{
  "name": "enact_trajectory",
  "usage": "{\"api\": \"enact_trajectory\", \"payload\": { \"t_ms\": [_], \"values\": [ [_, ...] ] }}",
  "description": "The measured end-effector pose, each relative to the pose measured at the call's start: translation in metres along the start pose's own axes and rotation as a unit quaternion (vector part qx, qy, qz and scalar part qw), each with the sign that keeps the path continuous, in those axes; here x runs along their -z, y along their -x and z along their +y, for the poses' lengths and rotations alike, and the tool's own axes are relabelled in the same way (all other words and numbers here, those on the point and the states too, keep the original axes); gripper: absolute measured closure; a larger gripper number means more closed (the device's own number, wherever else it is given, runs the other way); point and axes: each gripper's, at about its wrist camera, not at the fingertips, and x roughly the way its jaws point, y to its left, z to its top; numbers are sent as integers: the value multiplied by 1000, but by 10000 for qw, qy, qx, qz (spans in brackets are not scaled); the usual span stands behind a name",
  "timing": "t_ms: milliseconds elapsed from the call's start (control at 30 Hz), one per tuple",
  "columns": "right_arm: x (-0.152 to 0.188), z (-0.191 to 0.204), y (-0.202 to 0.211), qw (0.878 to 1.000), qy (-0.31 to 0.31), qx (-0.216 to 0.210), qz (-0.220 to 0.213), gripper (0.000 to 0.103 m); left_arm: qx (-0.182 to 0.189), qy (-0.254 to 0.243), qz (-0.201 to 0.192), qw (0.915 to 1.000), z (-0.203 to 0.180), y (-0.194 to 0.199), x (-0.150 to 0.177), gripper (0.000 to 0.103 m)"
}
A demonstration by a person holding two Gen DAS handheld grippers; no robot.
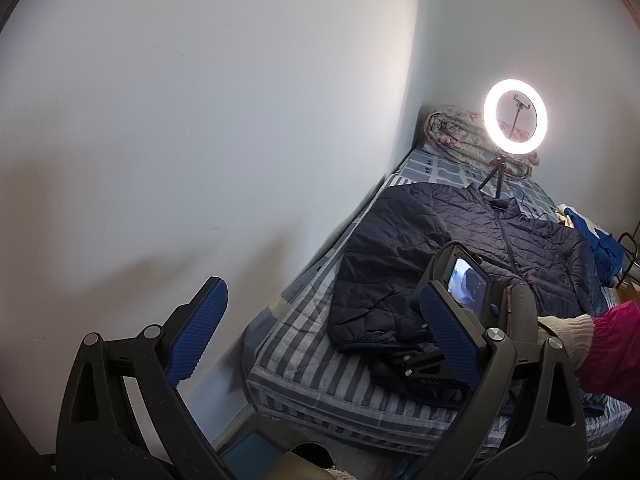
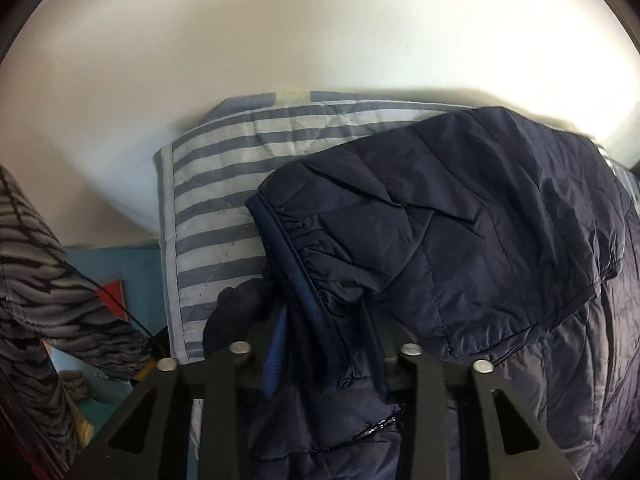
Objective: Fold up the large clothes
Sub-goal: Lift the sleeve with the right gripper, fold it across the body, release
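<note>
Jacket (image 1: 460, 248) lies spread on the striped bed (image 1: 304, 368), collar toward the ring light (image 1: 514, 117), near sleeve folded across the body.

Right tongs (image 2: 320, 344): jaws nearly closed, bunched sleeve cuff (image 2: 288, 248) pinched between the pads; one blue pad (image 2: 276, 356) shows beside the fabric. The grip looks to be on the cuff edge only, so a slip is likely if pulled hard.

Left tongs (image 1: 320, 336): wide open, empty, held above the bed's near corner.

Step in hand, judged: carry the sleeve inward over the chest. To do it well, keep the cuff low, lay it flat along the quilting lines and release only once it rests. The left tongs could pin the shoulder.

Containers: none in view. Blue clothes (image 1: 600, 240) are piled at the far edge of the bed.
</note>
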Motion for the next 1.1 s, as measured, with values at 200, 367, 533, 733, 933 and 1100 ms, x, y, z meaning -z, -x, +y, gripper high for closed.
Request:
{"api": "enact_trajectory", "payload": {
  "t_ms": [200, 367, 533, 733, 933, 1100],
  "values": [
    [10, -41, 32, 9866, -1212, -888, -638, 92, 70, -125, -49, 9999, -13, 3, -2, 4],
    [21, -74, 60, 9674, -1830, -1336, -1134, 93, -29, -153, -2, 9999, -14, 0, -2, 4],
    [29, -87, 70, 9629, -2097, -1070, -1320, 95, 41, -348, 192, 9992, -28, -8, -3, 4],
    [50, -121, 102, 9505, -2466, -765, -1728, 96, 435, -860, 454, 9943, -71, -22, -14, 4],
    [78, -172, 138, 9212, -3135, -369, -2273, 97, 739, -1087, 724, 9887, -109, -51, -43, 4],
    [110, -218, 163, 9002, -3563, 185, -2498, 97, 706, -1213, 853, 9864, -128, -81, -46, 4]
  ]
}}
